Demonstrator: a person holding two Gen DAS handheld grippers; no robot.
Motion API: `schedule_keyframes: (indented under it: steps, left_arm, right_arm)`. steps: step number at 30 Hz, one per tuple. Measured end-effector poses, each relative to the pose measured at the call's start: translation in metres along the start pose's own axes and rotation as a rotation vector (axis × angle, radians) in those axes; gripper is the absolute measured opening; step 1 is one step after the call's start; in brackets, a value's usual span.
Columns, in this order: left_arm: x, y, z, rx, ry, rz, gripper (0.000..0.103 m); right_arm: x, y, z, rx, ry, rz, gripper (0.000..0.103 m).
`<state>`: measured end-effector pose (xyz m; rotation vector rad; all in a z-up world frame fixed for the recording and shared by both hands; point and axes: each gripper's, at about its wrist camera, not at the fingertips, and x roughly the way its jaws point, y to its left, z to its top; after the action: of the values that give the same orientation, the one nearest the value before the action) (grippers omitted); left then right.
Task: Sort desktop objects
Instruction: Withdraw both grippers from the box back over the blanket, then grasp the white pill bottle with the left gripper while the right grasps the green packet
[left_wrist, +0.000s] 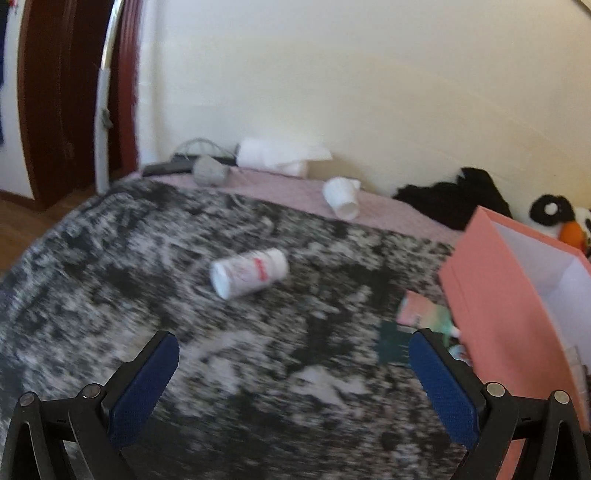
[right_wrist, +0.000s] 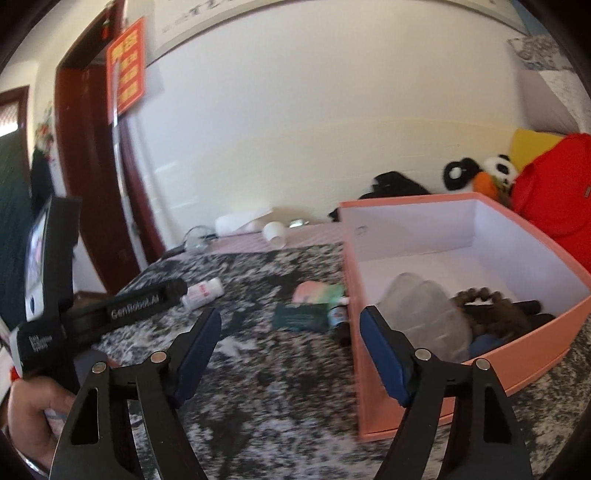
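A white bottle with a red label (left_wrist: 249, 273) (right_wrist: 202, 291) lies on its side on the black-and-white mottled cover. My left gripper (left_wrist: 293, 343) is open and empty, a short way in front of the bottle. An open pink box (left_wrist: 480, 306) (right_wrist: 524, 365) stands to the right, holding a clear plastic item (right_wrist: 424, 306), brown beads (right_wrist: 487, 306) and dark things. My right gripper (right_wrist: 291, 314) is open and empty, level with the box's left wall. Beside that wall lie a pink-green packet (left_wrist: 424, 310) (right_wrist: 317, 291), a dark green card (left_wrist: 391, 343) (right_wrist: 299, 317) and a small bottle (right_wrist: 338, 314).
A white paper cup (left_wrist: 341, 197) (right_wrist: 275, 232) and a tissue roll (left_wrist: 273, 155) lie on the pink sheet by the wall. Black cloth (left_wrist: 450, 199), a panda plush (right_wrist: 498, 170) and a red garment (right_wrist: 554, 192) sit behind the box. A hand (right_wrist: 29, 413) holds the left tool.
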<state>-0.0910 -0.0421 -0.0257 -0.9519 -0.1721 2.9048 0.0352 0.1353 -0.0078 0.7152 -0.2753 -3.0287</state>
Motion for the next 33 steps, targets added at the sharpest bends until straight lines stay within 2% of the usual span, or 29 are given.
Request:
schedule_keyframes:
  steps: [5,11,13,17,20,22,23,24,26,29,33]
  left_arm:
    - [-0.002,0.019,0.002,0.034,-0.028,0.045,0.102]
    - [0.005,0.037,0.002,0.059,-0.023,0.088,0.102]
    - [0.011,0.043,0.001,0.063,-0.01,0.103,0.102]
    - [0.034,0.055,-0.006,0.073,0.045,0.153,0.102]
    - [0.057,0.063,-0.012,0.093,0.092,0.181,0.103]
    - [0.075,0.066,-0.015,0.111,0.123,0.191,0.103]
    - [0.082,0.068,-0.014,0.11,0.135,0.183,0.103]
    - [0.09,0.069,-0.014,0.107,0.146,0.172,0.103]
    - [0.105,0.071,-0.012,0.102,0.168,0.15,0.103]
    - [0.127,0.063,-0.001,0.11,0.181,0.066,0.102]
    - [0.162,0.03,0.016,0.259,0.14,0.03,0.102]
  right_arm:
    - [0.014,0.022,-0.012,-0.038,0.034,0.027,0.08]
    - [0.03,0.031,-0.022,-0.063,0.074,0.046,0.081]
    - [0.038,0.031,-0.025,-0.058,0.107,0.076,0.081]
    - [0.077,0.027,-0.026,-0.012,0.239,0.172,0.081]
    - [0.105,0.02,-0.025,0.004,0.279,0.144,0.082]
    - [0.131,0.013,-0.026,0.002,0.307,0.098,0.089]
    - [0.142,0.009,-0.026,-0.005,0.317,0.07,0.094]
    - [0.155,0.006,-0.027,-0.011,0.324,0.046,0.095]
    - [0.179,-0.002,-0.028,-0.004,0.357,0.045,0.095]
    - [0.213,-0.016,-0.029,0.041,0.416,0.058,0.095]
    - [0.234,-0.029,-0.023,0.122,0.41,0.131,0.101]
